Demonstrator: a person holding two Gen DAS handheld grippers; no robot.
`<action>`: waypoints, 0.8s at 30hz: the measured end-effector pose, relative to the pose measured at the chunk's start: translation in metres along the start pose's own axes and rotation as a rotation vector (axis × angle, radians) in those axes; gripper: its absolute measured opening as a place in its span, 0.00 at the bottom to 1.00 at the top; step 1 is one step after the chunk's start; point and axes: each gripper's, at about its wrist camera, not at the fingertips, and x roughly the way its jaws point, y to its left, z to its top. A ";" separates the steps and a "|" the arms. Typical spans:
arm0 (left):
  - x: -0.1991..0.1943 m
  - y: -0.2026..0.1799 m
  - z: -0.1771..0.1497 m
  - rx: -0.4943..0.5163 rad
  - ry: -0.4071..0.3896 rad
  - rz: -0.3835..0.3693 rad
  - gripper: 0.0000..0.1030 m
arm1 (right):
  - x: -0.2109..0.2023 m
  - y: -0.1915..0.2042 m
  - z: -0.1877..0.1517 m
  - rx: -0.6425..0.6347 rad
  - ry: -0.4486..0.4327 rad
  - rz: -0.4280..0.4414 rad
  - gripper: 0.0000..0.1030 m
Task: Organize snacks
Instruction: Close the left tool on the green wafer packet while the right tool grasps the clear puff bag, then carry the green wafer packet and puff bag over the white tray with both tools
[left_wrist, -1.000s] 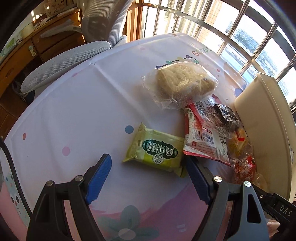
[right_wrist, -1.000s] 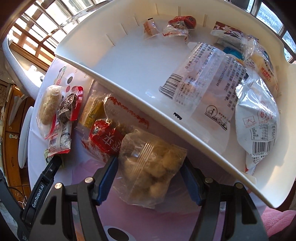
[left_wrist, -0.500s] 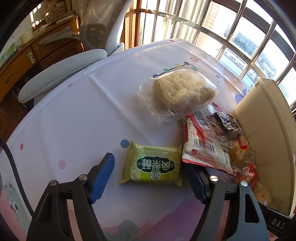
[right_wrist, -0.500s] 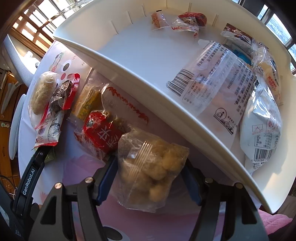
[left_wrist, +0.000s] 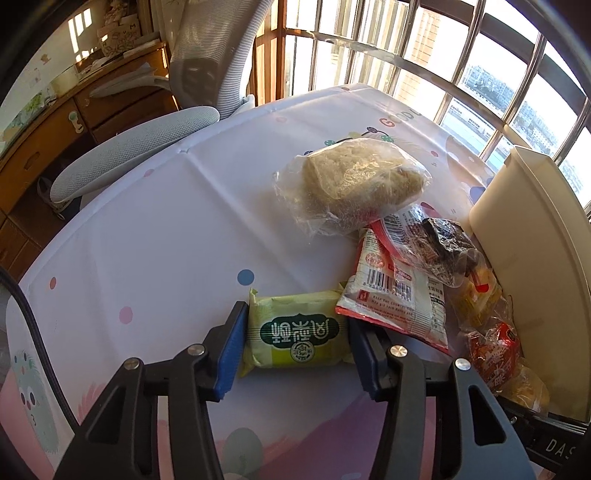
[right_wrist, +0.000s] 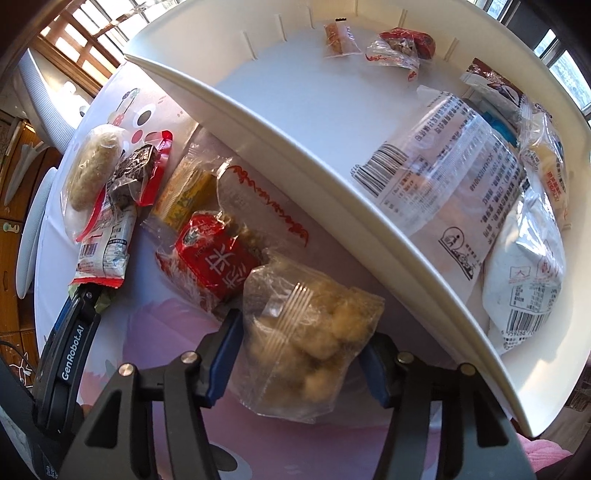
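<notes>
My left gripper (left_wrist: 295, 347) has closed on a green snack packet (left_wrist: 299, 334) lying on the table, one blue pad against each end. My right gripper (right_wrist: 303, 354) is shut on a clear bag of golden puffs (right_wrist: 314, 332), held just above the table beside the white bin (right_wrist: 288, 140). The bin holds several packets, among them a large clear barcode bag (right_wrist: 447, 173) and a white bag (right_wrist: 524, 280).
Loose snacks lie by the bin wall: a clear bag of pale noodle cake (left_wrist: 351, 184), a red-and-white packet (left_wrist: 395, 295), a dark foil snack (left_wrist: 443, 243), a red bag (right_wrist: 214, 262), a yellow packet (right_wrist: 184, 192). An office chair (left_wrist: 147, 136) stands beyond the table's far edge.
My left gripper moved forward over the green packet and its jaws closed onto it. My right gripper narrowed on the puff bag and lifted it slightly.
</notes>
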 end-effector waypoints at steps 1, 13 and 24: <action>-0.001 0.000 -0.001 -0.006 0.004 0.002 0.49 | 0.000 0.000 0.000 -0.003 0.003 0.000 0.54; -0.020 0.006 -0.024 -0.051 0.060 0.052 0.48 | 0.003 -0.006 -0.001 -0.025 0.077 0.096 0.41; -0.068 0.007 -0.056 -0.104 0.072 0.068 0.48 | -0.007 -0.017 -0.032 -0.087 0.132 0.121 0.41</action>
